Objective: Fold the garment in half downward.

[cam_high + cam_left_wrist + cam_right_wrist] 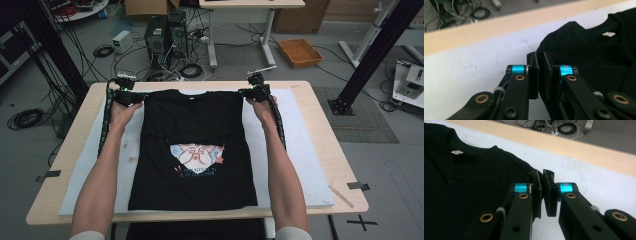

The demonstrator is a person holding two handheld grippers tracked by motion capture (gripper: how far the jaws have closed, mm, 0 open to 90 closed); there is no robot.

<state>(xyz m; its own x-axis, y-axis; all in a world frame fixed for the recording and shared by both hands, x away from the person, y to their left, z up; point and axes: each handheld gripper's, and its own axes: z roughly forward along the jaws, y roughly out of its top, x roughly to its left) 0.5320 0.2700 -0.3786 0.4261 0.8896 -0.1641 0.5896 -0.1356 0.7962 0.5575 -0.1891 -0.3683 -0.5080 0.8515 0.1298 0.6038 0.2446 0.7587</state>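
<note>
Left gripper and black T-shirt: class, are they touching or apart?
Touching: in the left gripper view, the left gripper pinches the black T-shirt at its shoulder edge.

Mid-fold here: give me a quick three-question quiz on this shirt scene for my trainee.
1. True or false: the black T-shirt lies on a white mat.
2. What does each gripper pinch? A) the hem B) a shoulder corner C) a sleeve cuff
3. Which end of the shirt hangs over the table's near edge?

Key
1. True.
2. B: the left gripper and the right gripper are each shut on a shoulder corner beside the collar.
3. The bottom hem end.
</note>
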